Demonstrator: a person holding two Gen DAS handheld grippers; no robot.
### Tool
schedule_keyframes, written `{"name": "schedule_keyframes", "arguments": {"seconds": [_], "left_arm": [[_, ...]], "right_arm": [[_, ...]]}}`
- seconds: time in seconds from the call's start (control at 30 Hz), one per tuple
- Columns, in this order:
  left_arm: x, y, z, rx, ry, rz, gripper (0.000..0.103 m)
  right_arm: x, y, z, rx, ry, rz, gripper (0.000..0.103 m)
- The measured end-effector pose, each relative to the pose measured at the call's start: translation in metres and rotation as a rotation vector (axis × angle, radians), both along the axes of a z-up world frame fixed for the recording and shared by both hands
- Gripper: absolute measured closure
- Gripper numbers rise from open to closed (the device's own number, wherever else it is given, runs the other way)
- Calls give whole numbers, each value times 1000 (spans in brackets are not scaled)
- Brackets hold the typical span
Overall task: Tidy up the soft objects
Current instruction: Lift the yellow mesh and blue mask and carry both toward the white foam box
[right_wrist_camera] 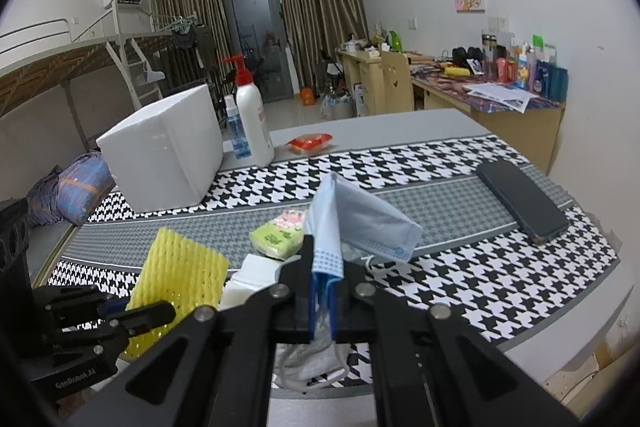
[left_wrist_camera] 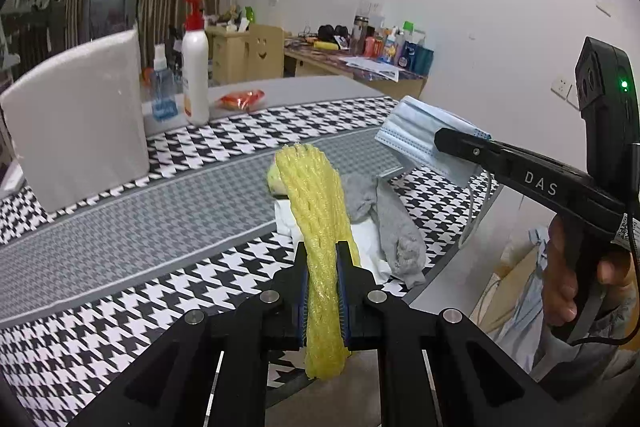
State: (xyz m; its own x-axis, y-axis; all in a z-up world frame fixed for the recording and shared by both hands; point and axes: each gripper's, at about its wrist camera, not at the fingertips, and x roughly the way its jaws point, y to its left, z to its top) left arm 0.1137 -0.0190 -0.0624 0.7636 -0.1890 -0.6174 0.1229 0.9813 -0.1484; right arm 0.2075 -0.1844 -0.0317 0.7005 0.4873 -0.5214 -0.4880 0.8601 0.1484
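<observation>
My left gripper [left_wrist_camera: 323,259] is shut on a yellow foam net sleeve [left_wrist_camera: 316,211] and holds it above the table; it also shows in the right wrist view [right_wrist_camera: 180,275]. My right gripper [right_wrist_camera: 326,259] is shut on a light blue face mask [right_wrist_camera: 360,219], lifted above the table; the mask also shows in the left wrist view [left_wrist_camera: 420,139]. A grey sock [left_wrist_camera: 384,223] lies on a white cloth [left_wrist_camera: 368,247] below. A green tissue pack [right_wrist_camera: 276,237] lies on the mat.
A white foam box [right_wrist_camera: 168,155] stands at the back left of the houndstooth mat [right_wrist_camera: 480,267]. A lotion pump bottle [right_wrist_camera: 252,123], a small spray bottle [right_wrist_camera: 236,135] and a red snack packet [right_wrist_camera: 310,143] stand behind. A black phone [right_wrist_camera: 520,203] lies at right.
</observation>
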Motion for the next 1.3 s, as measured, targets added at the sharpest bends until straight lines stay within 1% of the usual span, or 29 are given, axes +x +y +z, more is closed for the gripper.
{"name": "schedule_keyframes", "arguments": {"seconds": [0.27,0.47,0.93,1.3], "left_arm": [[-5,5,15,21,-51,17,90],[-10,8,25,52,-95,19,90],[-11,19,49,93,-158,61,90],[-10,23,61,113,-186,73,90]], "right_arm": [[-8,-2,12,14,-45,0,96],[-15,1,18,19,-71,8,96],[-22,7,32,33,-128,31,96],[-22,9,41,48,-156,40,96]]}}
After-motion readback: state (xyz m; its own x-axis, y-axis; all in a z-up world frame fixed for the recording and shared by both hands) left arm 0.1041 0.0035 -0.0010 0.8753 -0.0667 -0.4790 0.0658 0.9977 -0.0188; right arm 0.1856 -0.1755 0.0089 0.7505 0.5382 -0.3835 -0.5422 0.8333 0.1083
